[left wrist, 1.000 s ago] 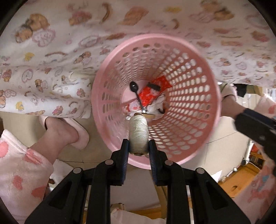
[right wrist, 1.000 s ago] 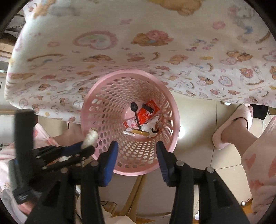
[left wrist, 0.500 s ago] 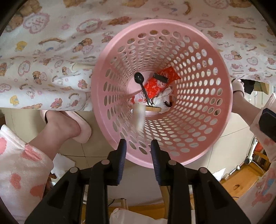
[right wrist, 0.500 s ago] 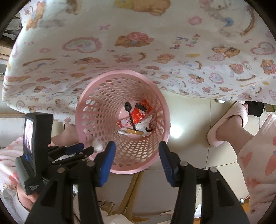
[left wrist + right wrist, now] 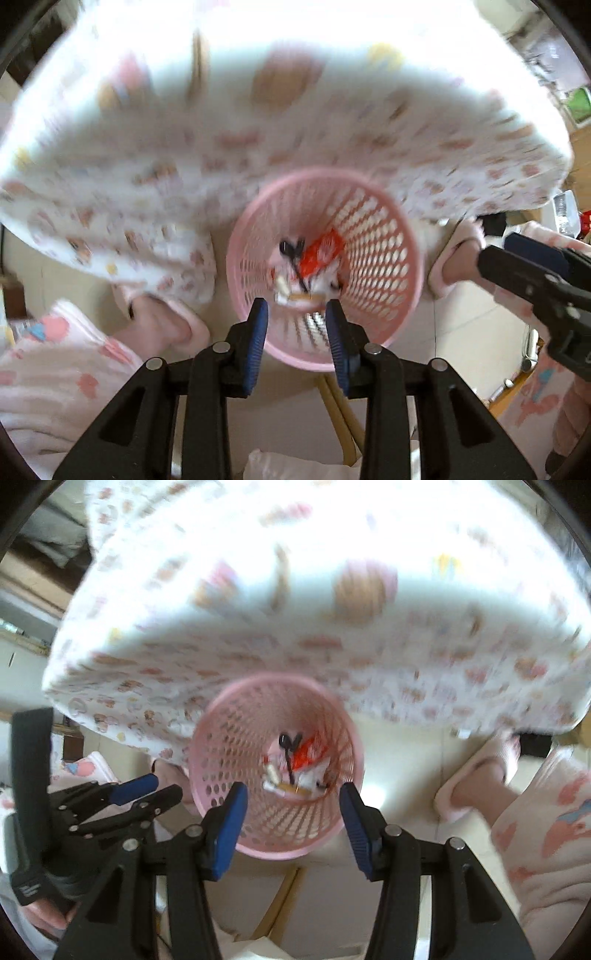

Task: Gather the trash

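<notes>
A pink perforated basket (image 5: 376, 258) (image 5: 229, 746) stands on the floor below both grippers. On its bottom lie a red wrapper (image 5: 321, 253) (image 5: 304, 753), a black spoon (image 5: 290, 249), white scraps and a cream spool of thread (image 5: 281, 286) (image 5: 272, 771). My left gripper (image 5: 296, 314) hangs above the basket's near rim, pointing down, open with nothing between its blue pads. My right gripper (image 5: 291, 794) is also above the basket, open and empty. Each gripper shows in the other's view: left gripper (image 5: 147, 794), right gripper (image 5: 517, 258). Both views are motion-blurred.
A table with a bear-print cloth (image 5: 258, 129) (image 5: 332, 627) overhangs the basket's far side. A person's feet in pink slippers (image 5: 166, 321) (image 5: 454, 266) stand either side of the basket on pale floor tiles. Wooden bars (image 5: 336, 406) run under the near rim.
The left gripper let go of the cream spool, which dropped into the basket. Both grippers have risen, so the basket looks smaller and the tablecloth fills more of each view.
</notes>
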`<state>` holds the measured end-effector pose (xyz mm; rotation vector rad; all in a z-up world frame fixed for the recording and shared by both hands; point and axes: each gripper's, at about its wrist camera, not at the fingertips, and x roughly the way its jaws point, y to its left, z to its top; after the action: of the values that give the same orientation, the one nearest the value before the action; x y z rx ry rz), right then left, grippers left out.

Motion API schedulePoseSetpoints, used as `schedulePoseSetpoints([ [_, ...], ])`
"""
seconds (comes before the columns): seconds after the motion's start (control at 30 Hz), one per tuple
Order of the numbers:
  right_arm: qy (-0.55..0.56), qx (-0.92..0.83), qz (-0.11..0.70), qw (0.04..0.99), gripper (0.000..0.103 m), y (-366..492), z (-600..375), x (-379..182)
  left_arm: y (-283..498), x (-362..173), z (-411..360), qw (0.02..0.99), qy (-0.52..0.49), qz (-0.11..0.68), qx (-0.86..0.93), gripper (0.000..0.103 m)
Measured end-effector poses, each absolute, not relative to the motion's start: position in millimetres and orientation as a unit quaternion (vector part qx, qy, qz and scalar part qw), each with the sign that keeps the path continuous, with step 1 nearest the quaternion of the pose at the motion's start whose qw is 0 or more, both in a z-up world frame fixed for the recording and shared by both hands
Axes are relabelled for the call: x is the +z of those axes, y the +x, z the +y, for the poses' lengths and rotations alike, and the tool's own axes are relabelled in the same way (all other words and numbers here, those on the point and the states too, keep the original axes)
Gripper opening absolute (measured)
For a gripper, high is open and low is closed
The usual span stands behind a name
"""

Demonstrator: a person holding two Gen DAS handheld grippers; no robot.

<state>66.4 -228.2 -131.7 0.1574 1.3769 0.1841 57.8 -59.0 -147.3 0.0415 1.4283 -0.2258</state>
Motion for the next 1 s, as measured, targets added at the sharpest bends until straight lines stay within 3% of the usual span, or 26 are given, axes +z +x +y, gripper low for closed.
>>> schedulePoseSetpoints([
  [0.2,0.037,0.077,0.550,0.831,0.049,57,-226,-79,59,-87,-55,0.813,0.016,0.570,-0.114,0.031],
  [0.43,-0.007,0.060,0.456,0.888,0.051,52,-226,-40,53,-32,-49,0.880,0.022,0.466,-0.089,0.052],
  [0.57,-0.014,0.059,0.428,0.902,0.051,47,-227,-30,51,-16,-48,0.902,0.010,0.421,-0.094,0.059],
  [0.67,-0.014,0.057,0.405,0.913,0.053,43,-226,-22,47,-4,-49,0.921,0.014,0.380,-0.091,0.073],
  [0.8,-0.012,0.052,0.374,0.926,0.067,37,-231,-12,39,6,-47,0.935,-0.002,0.344,-0.088,0.089],
  [0.87,-0.018,0.049,0.360,0.932,0.078,35,-232,-8,36,10,-44,0.942,-0.006,0.326,-0.080,0.098],
  [0.9,-0.021,0.046,0.351,0.935,0.088,34,-232,-6,35,12,-42,0.945,-0.007,0.319,-0.076,0.102],
  [0.93,-0.023,0.044,0.340,0.939,0.097,32,-233,-4,34,13,-41,0.947,-0.005,0.313,-0.072,0.102],
  [1.0,-0.023,0.046,0.323,0.945,0.103,30,-233,0,34,15,-40,0.949,0.002,0.310,-0.063,0.102],
])
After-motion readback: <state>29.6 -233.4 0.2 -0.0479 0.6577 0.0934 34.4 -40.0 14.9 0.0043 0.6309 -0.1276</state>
